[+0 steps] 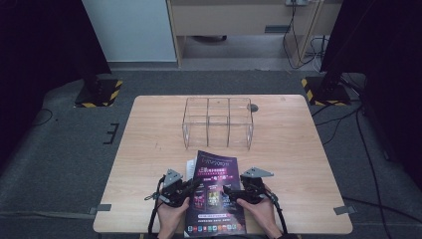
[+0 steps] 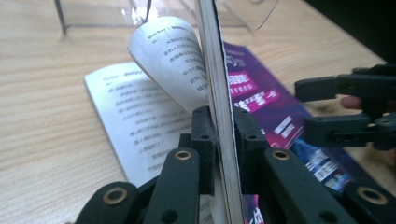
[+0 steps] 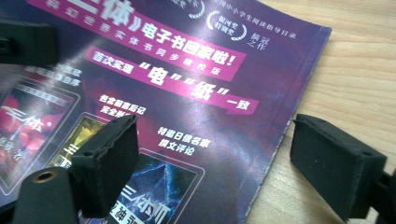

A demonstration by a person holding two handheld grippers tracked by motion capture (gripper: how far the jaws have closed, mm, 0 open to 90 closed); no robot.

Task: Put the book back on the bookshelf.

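Observation:
A booklet with a purple cover lies on the table's near edge between my two grippers. My left gripper is shut on the lifted cover and a thick stack of pages, held on edge. One white printed page curls away to the left above a flat text page. My right gripper is open over the right edge of the cover, one pad above the print and the other above bare wood. In the high view, the left gripper and right gripper face each other over the booklet.
A clear plastic box with several compartments stands at the middle back of the wooden table. Bare wood lies to the left and right of the booklet. A person's hands hold both grippers at the near edge.

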